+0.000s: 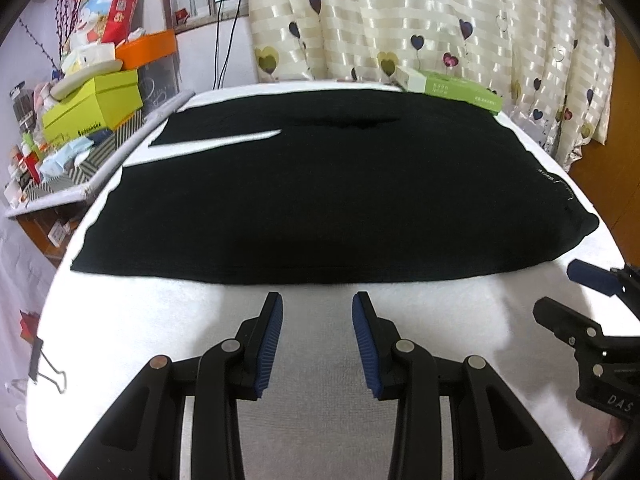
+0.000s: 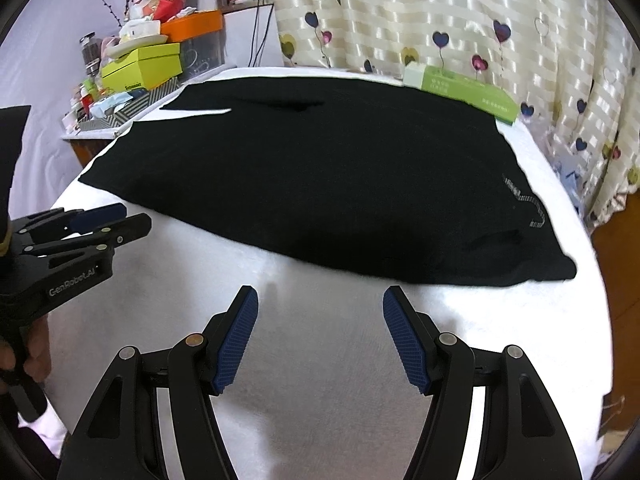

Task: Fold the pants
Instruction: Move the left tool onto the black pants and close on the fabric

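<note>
So far, nothing is folded. The pants [image 1: 320,196] lie spread flat on the white-covered bench [image 1: 320,360], both legs side by side running off to your left, with a thin wedge of white cloth showing between them toward the hems. The waist end sits to your right, where a pale printed mark shows near the edge in both views. The fabric looks smooth apart from one small ripple near the crotch, far side.

Your left tool [image 1: 318,340] hangs over bare cloth just short of the near edge of the pants, fingers parted, nothing between them. Your right tool [image 2: 320,336] is in the same posture on its side: spread wide, empty, short of the near hem line, closer to the waist corner. Neither touches the garment.

Judgement: you are at the very start. All folds remain, likely one leg laid over the other first, then the length halved or thirded. The near long edge is the obvious grab line for both tools.

Watch:
- black on black hides the layers; you may pinch one ply only.
- green box [image 1: 452,90] sits at the far edge, touching or just beside the pants; a fold going away from you could meet it.
- binder clip [image 1: 46,368] at the left bench edge is well clear.
</note>
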